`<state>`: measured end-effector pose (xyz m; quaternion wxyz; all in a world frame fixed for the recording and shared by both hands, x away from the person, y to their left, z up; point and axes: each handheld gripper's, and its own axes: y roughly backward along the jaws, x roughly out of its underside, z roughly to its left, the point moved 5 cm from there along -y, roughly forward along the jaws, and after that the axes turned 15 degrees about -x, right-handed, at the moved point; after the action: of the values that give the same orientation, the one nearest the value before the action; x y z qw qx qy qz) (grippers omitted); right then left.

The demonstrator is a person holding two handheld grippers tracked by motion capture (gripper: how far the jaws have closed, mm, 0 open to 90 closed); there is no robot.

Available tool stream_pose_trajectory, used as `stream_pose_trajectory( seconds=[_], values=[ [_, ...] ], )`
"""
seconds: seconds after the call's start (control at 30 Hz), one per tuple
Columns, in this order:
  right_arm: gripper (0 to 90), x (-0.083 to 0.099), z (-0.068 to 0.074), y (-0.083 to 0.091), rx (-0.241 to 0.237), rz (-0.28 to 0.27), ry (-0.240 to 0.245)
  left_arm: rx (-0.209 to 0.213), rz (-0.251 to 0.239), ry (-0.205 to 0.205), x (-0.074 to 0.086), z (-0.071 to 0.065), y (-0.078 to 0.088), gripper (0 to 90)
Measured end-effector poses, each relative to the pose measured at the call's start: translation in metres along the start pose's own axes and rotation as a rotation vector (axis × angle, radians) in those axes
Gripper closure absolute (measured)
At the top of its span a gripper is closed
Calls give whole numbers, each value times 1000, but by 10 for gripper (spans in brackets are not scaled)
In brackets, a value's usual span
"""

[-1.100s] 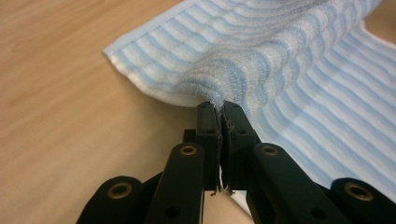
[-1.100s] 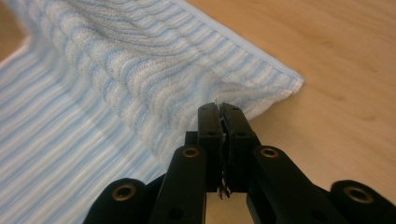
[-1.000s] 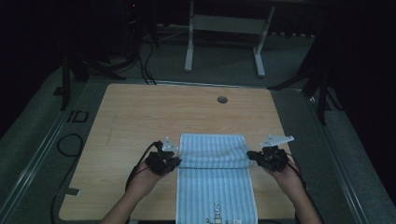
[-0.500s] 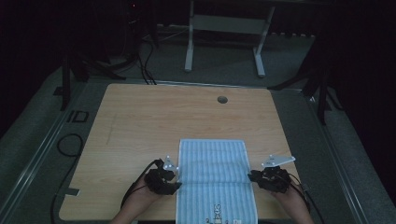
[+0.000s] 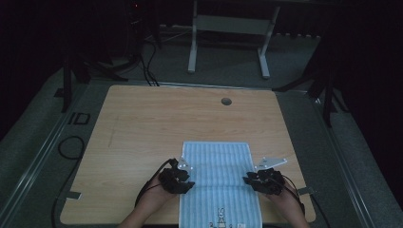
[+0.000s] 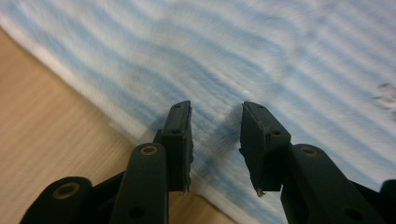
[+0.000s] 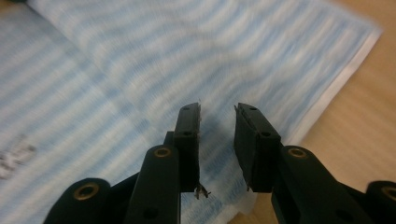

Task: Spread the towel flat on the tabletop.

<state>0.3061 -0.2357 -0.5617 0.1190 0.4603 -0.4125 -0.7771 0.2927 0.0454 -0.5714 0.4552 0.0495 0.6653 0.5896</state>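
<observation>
We had the striped towel (image 5: 217, 183) folded once and flat on the bench (image 5: 142, 123), both grippers' jaws (just reopened, empty) parted over its side edges, another fold likely remaining.

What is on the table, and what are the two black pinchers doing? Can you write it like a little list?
Table: light wooden table, with a round hole near its far edge.
Cloth: blue-and-white striped towel, lying flat at the near edge, a small bunny picture near its bottom.
Left gripper: over the towel's left edge, jaws apart, nothing pinched, just been closing a little.
Right gripper: over the towel's right edge, jaws apart, nothing pinched, just been opening.
</observation>
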Motion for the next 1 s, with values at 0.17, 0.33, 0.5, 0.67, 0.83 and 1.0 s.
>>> stream_pose_trajectory(
  seconds=[0.17, 0.33, 0.5, 0.67, 0.83, 1.0],
  values=[
    [693, 7, -9, -9, -1, 27, -14, 8, 6, 21, 0, 6, -5, 634],
    [694, -1, -18, -13, 3, 29, -22, -16, 14, 19, -7, 13, -11, 633],
    [694, -11, -30, -18, 14, 35, -26, -19, 14, 30, -15, 24, -17, 632],
    [693, -20, -41, -22, 9, 20, -51, -27, -4, 30, -22, 36, -24, 621],
    [691, -30, -53, -25, 4, 28, -67, -30, -10, 20, -29, 46, -30, 619],
    [686, -39, -61, -29, 16, 48, -70, -51, 9, 21, -37, 54, -35, 611]
  ],
)
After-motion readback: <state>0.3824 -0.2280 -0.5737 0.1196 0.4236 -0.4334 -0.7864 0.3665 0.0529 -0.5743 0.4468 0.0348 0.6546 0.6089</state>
